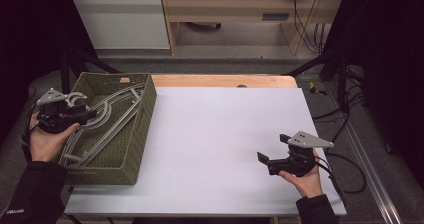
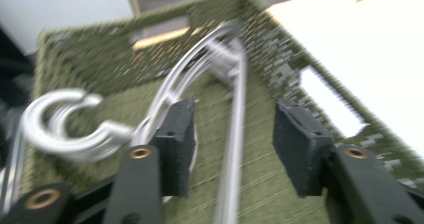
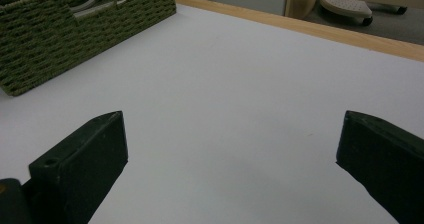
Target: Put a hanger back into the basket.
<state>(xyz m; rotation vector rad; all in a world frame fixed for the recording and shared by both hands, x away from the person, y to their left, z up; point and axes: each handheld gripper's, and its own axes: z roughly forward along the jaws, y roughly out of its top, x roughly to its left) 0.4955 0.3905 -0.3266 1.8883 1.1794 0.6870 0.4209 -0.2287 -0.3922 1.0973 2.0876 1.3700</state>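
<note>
A green woven basket stands at the table's left and holds grey plastic hangers lying flat. My left gripper hovers over the basket's left side, held by the left hand. In the left gripper view its jaws stand apart above the basket floor. A straight hanger bar runs below the gap, and the pads do not press on it. A curved hanger hook lies to the left. My right gripper rests low over the white tabletop at the right, wide open with nothing between its fingers.
The basket sits far off in the right gripper view. A wooden table edge runs along the back. Cables trail off the right side, and black frame bars rise behind the table.
</note>
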